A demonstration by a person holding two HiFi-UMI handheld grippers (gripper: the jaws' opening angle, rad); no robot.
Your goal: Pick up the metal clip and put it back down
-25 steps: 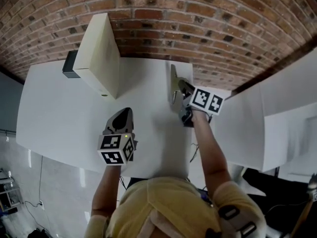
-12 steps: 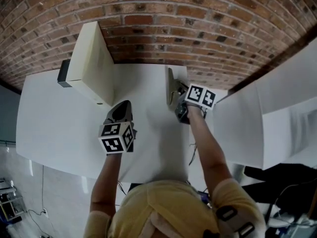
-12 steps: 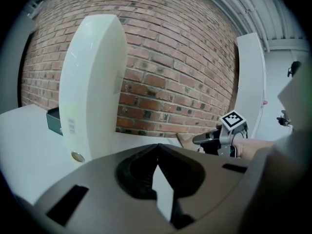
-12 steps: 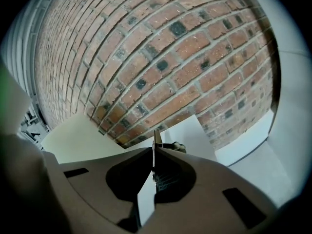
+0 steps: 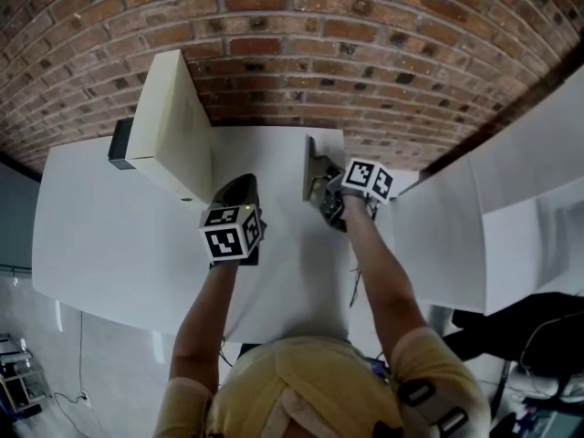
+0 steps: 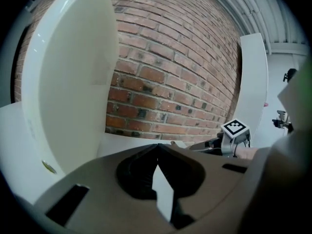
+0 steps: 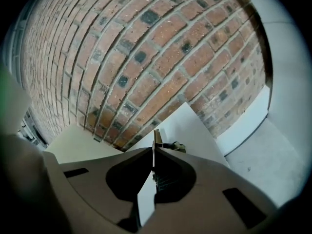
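Head view, by size: white worktop (image 5: 109, 217), cream box (image 5: 169, 121), left gripper (image 6: 157, 146) closed and empty, right gripper (image 7: 154, 152) clamped on thin metal clip (image 5: 308, 167) held upright near worktop's far right edge; judged light, stiff, slippery, best taken across flat faces.

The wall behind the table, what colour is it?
The wall is reddish-brown brick with grey mortar lines, clearest in the right gripper view.

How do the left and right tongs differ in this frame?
The right tongs pinch the thin grey metal clip; the left tongs hold nothing. The left tongs sit beside the cream upright box; the right tongs are near the white table's right edge. Both are shut.
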